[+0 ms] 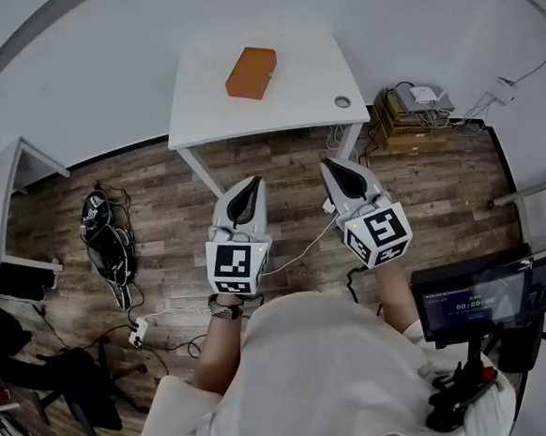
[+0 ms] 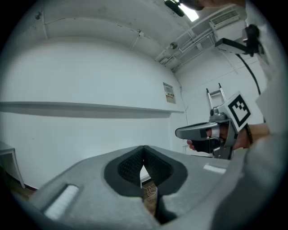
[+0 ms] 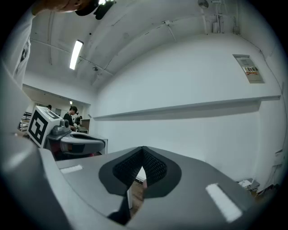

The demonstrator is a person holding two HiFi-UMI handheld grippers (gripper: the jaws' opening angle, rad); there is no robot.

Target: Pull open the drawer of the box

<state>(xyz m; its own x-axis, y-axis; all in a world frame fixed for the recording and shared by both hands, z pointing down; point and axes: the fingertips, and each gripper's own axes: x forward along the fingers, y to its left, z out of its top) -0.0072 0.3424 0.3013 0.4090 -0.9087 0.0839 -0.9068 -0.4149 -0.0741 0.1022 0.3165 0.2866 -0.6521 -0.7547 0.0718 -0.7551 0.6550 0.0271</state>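
An orange-brown box [image 1: 251, 72] lies on the white table [image 1: 292, 98], toward its far left; its drawer cannot be made out from here. Both grippers hang over the wooden floor, well short of the table's near edge. My left gripper [image 1: 250, 187] points at the table with its jaws shut and nothing between them. My right gripper [image 1: 332, 168] is beside it, also shut and empty. In the left gripper view the closed jaws [image 2: 144, 155] face a white wall, with the right gripper [image 2: 216, 132] off to the side. The right gripper view shows its own closed jaws [image 3: 143, 156] and the left gripper [image 3: 67, 137].
A small round grommet [image 1: 342, 102] sits near the table's right front corner. Cables and a power strip [image 1: 136, 331] trail over the floor at the left. Boxes and gear [image 1: 415, 107] stand right of the table. A screen on a stand [image 1: 473, 305] is at my right.
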